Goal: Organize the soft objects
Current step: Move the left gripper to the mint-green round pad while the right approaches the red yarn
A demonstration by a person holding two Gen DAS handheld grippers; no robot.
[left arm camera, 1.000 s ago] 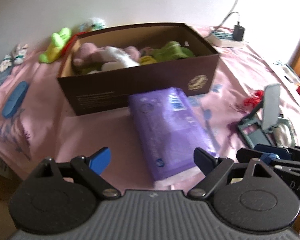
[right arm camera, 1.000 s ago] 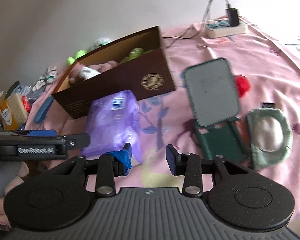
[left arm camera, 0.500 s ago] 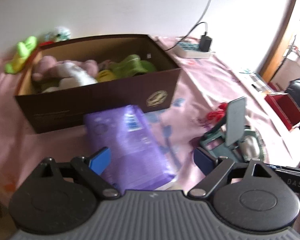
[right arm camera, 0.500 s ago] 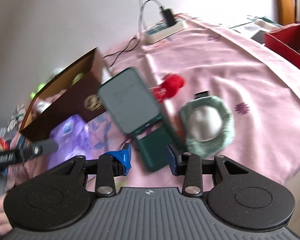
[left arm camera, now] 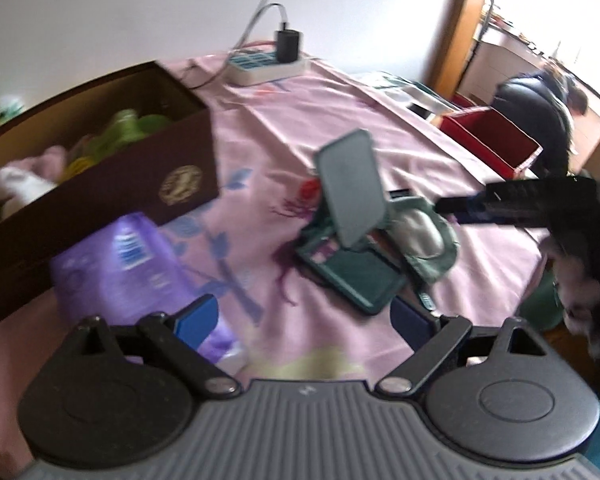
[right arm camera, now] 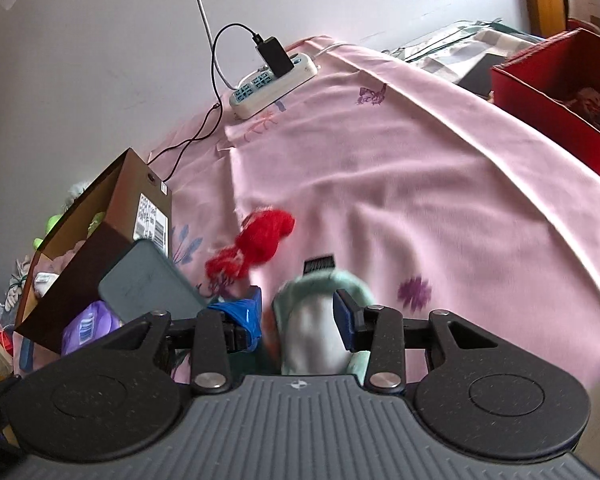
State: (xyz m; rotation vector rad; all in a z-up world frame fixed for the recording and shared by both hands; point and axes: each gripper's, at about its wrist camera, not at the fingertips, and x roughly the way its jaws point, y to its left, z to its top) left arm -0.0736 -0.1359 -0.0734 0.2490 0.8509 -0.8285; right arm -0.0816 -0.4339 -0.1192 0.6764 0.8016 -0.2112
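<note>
A mint-green soft pad with a white middle lies on the pink cloth, next to a dark green folding case. My right gripper straddles the pad, one finger on each side, jaws partly apart and not pressing it. A red yarn tuft lies just beyond. The left wrist view shows the pad, the case and the right gripper's dark fingers above the pad. My left gripper is open and empty above the cloth. A purple tissue pack lies at its left finger, in front of a brown box of plush toys.
A white power strip with a black charger lies at the far edge by the wall. A red box stands off the right side. A small black comb-like piece lies behind the pad. A person sits in the background.
Both views have swung to the right. The right gripper has moved from beside the purple pack over the green case to the soft pad, which now sits between its fingers. Jaw widths look unchanged.
</note>
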